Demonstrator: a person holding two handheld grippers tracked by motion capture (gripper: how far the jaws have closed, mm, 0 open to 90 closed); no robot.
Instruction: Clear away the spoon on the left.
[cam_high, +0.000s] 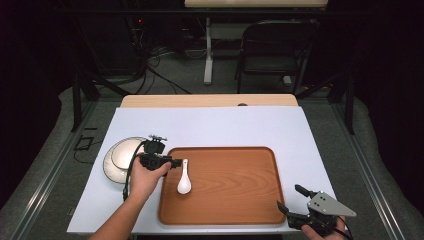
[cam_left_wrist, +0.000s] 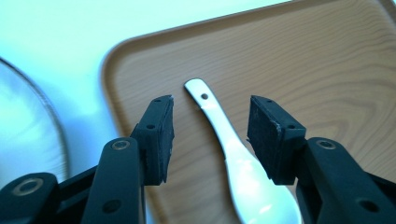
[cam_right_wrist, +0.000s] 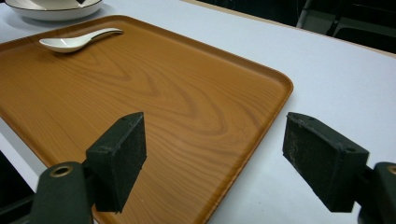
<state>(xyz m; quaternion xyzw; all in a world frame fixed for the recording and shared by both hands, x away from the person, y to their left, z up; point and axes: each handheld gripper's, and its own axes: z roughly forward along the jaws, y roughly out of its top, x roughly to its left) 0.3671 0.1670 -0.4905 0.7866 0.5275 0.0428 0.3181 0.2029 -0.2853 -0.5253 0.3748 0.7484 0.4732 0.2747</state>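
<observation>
A white ceramic spoon (cam_high: 183, 180) lies flat on the left part of a wooden tray (cam_high: 235, 200), handle pointing away from the person. My left gripper (cam_high: 176, 162) hovers at the handle end, open; in the left gripper view the spoon (cam_left_wrist: 233, 149) lies between the two pads (cam_left_wrist: 161, 135) without touching either. My right gripper (cam_high: 290, 197) is open at the tray's near right corner, nothing between its jaws. In the right gripper view the spoon (cam_right_wrist: 77, 39) rests far across the tray (cam_right_wrist: 154, 93).
A white bowl on a plate (cam_high: 120, 160) sits on the pale table cover (cam_high: 210, 125) left of the tray, just behind the left hand. A black chair (cam_high: 275, 50) and cables stand on the floor beyond the table.
</observation>
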